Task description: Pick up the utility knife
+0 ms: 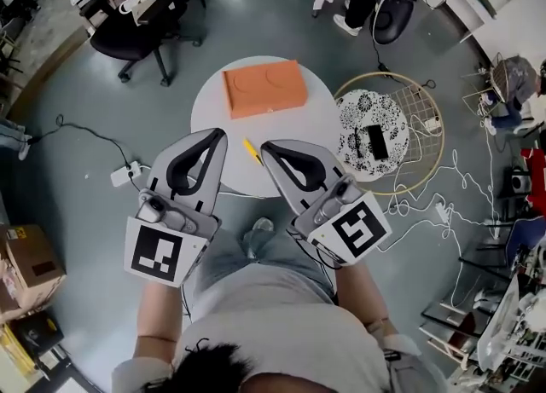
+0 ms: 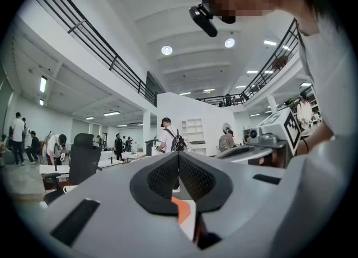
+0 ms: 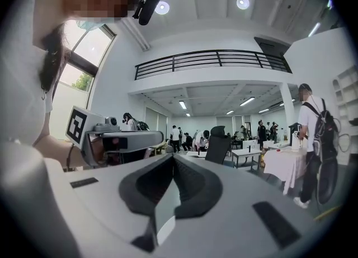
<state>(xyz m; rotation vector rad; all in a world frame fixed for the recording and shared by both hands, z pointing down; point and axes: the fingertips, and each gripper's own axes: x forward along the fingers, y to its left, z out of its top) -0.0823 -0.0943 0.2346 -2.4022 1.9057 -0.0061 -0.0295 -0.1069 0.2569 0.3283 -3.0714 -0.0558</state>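
Observation:
The yellow utility knife (image 1: 252,152) lies near the front edge of the round white table (image 1: 213,106), seen only in the head view. It sits between the tips of my two grey grippers, which I hold up level above it. The left gripper (image 1: 220,133) is shut with nothing in it, just left of the knife. Just right of the knife, the right gripper (image 1: 265,146) is also shut and holds nothing. In the left gripper view the jaws (image 2: 178,153) meet at the tip and point across the room. The right gripper view shows the same (image 3: 172,156).
An orange box (image 1: 264,87) lies on the table's far half. A round wire frame with a patterned disc (image 1: 373,124) stands to the right. A black office chair (image 1: 136,29) is at the back left, with a power strip (image 1: 124,174) and cables on the floor. People stand far off.

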